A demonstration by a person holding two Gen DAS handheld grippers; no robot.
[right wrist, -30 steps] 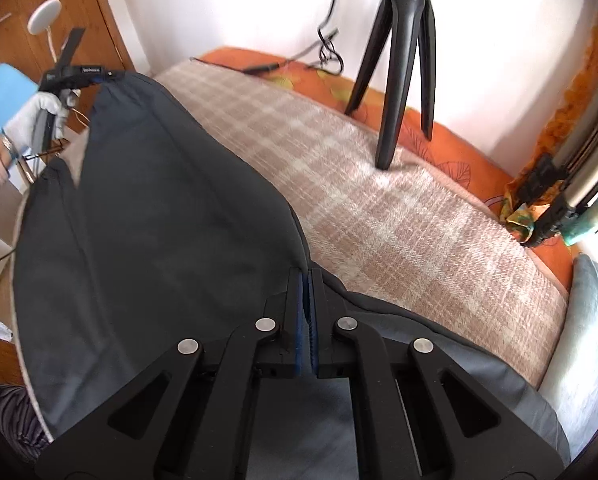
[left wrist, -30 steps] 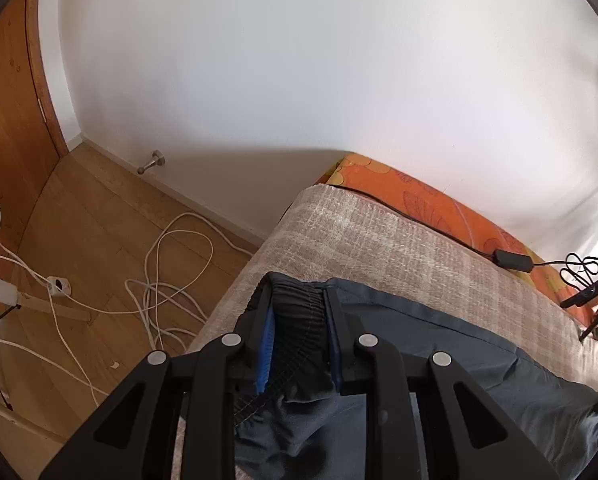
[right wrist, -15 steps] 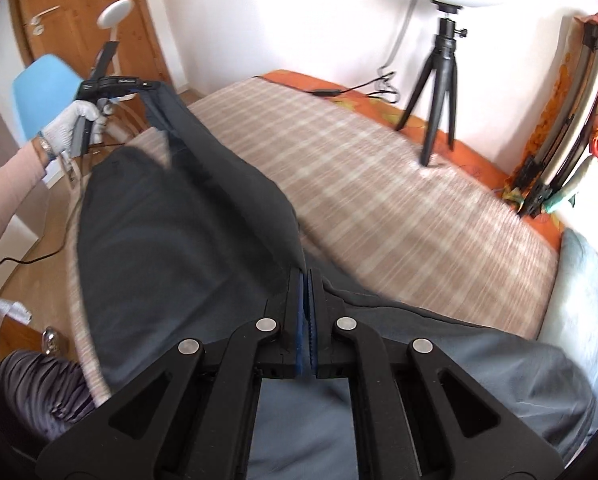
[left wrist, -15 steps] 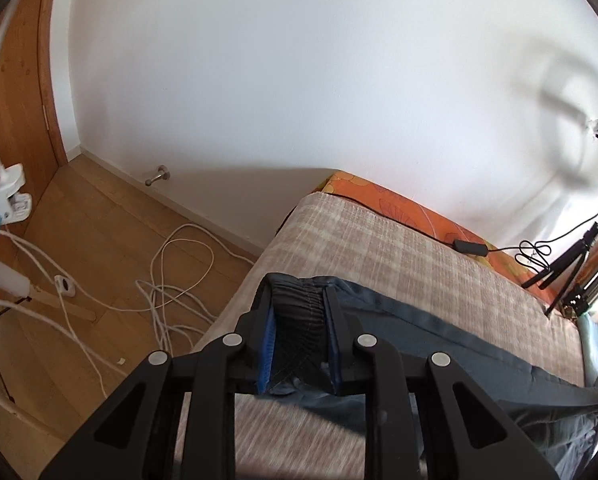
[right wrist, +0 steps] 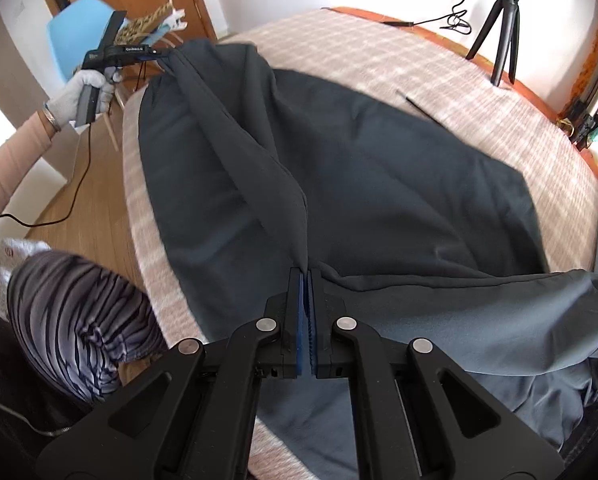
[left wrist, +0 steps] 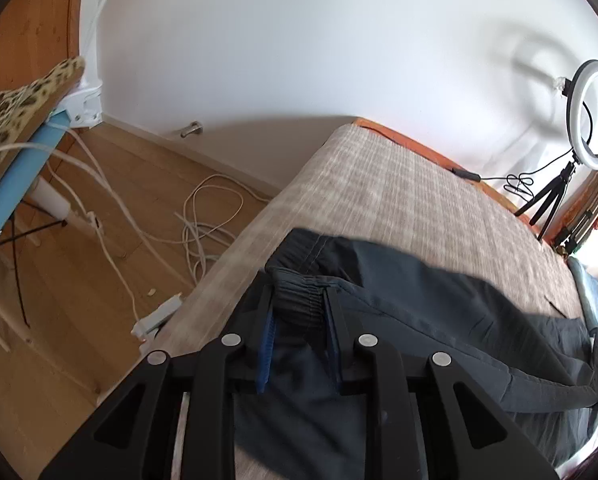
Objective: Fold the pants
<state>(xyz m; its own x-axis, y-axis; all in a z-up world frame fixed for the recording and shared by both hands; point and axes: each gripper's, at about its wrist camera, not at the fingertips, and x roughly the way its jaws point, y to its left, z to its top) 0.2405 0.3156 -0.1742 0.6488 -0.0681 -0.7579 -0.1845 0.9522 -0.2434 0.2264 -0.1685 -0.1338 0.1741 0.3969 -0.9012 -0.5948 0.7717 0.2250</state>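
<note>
Dark grey lightweight fabric pants [right wrist: 339, 184] spread over checked beige bedspread [right wrist: 439, 92], long axis from upper left to lower centre of the right-wrist frame. Left gripper [left wrist: 299, 312] narrowly parted, clamping the gathered elastic waistband [left wrist: 299, 294]; right gripper [right wrist: 307, 280] fully shut on a fabric ridge at lower centre. Fold stretched taut between both.

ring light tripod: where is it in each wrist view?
Left wrist: black tripod at the far right edge, standing on the bed's far corner under the ring light.
Right wrist: tripod at top right; the ring itself is mostly cut off by the frame.
Shared landmark: the plaid bed cover.
</note>
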